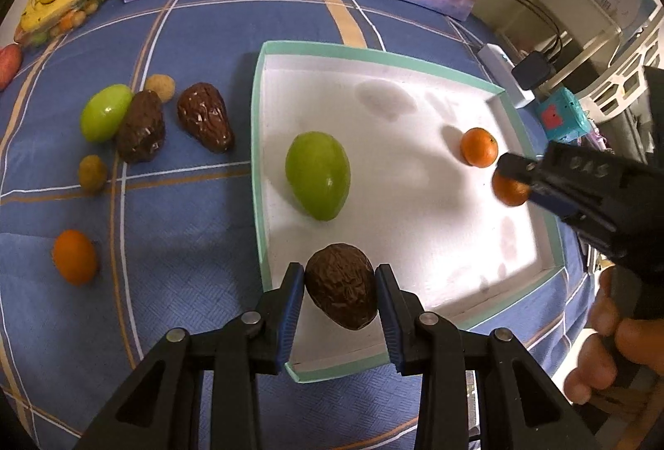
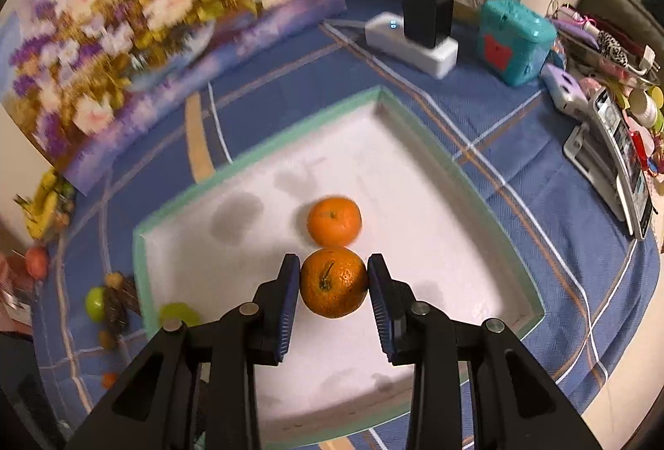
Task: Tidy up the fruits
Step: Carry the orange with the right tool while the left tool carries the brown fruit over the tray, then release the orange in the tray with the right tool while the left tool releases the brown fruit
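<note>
My left gripper (image 1: 339, 286) clamps a brown avocado (image 1: 341, 292) over the near edge of the tray (image 1: 415, 62). My right gripper (image 2: 334, 282) pinches an orange (image 2: 334, 282) above the tray's white floor, just in front of a second orange (image 2: 334, 220) lying there. A green mango (image 1: 318, 180) rests in the tray. More fruit lies on the blue cloth (image 1: 186, 222) left of it.

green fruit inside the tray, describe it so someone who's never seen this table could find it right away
Start at the shallow white tray with a mint-green rim on the blue checked cloth. Inside, near its left wall, the large smooth green fruit lies alone. The tray's other loose fruit is a small orange; another green fruit lies outside, beside brown ones.
</note>
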